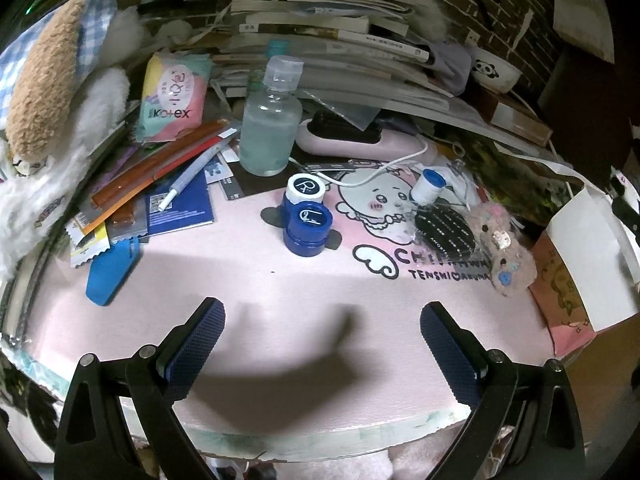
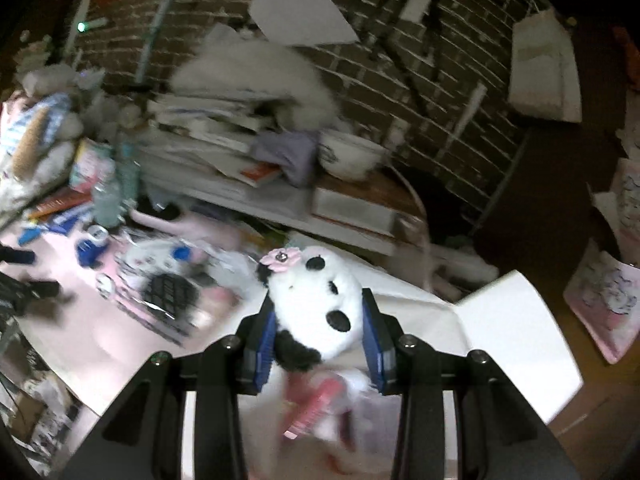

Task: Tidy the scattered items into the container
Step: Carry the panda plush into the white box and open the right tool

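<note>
My right claw (image 2: pixel 318 320) pinches the fluffy black-and-white panda plush (image 2: pixel 316 300) above the white box (image 2: pixel 500 320) below me, ready for dropping; my left claw (image 1: pixel 320 344) hangs spread, empty.

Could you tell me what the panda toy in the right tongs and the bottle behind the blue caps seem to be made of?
The panda toy, clamped in the right tongs, looks like soft plush: fuzzy black-and-white pile that bulges between the pads. The bottle looks like clear or frosted plastic, possibly glass: cloudy see-through walls and a clear cap.
</note>
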A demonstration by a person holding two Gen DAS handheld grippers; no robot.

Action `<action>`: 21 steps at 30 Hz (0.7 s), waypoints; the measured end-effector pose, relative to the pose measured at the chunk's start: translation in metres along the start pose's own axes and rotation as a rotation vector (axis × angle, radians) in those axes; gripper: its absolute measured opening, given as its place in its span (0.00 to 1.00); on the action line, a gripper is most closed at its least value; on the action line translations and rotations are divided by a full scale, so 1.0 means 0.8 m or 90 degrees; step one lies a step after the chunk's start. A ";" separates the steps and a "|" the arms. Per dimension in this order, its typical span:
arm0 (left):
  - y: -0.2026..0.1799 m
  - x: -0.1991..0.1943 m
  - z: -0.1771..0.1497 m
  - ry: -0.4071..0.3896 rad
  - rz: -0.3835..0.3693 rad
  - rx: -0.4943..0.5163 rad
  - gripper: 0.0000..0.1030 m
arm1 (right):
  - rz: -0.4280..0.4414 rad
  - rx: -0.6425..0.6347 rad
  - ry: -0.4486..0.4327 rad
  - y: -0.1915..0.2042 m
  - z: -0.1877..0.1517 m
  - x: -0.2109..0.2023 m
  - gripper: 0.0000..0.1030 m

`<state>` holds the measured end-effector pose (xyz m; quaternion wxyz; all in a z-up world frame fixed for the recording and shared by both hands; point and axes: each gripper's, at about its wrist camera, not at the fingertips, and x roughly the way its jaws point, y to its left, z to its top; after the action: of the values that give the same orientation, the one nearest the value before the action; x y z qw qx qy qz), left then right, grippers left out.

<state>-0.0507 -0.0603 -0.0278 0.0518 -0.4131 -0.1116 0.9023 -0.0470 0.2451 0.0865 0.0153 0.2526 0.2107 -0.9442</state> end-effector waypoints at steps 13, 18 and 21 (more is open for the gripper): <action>-0.015 0.001 -0.001 0.004 -0.003 0.013 0.95 | 0.033 -0.052 0.204 -0.059 -0.027 0.052 0.34; -0.017 0.001 -0.001 0.005 -0.002 0.015 0.95 | 0.059 -0.064 0.275 -0.067 -0.030 0.075 0.34; -0.017 0.001 -0.001 0.005 -0.002 0.016 0.95 | 0.086 -0.068 0.320 -0.068 -0.031 0.087 0.34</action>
<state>-0.0505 -0.0467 -0.0254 0.0589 -0.4154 -0.1003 0.9022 -0.1031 0.3099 0.0543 0.0390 0.4912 0.2403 -0.8363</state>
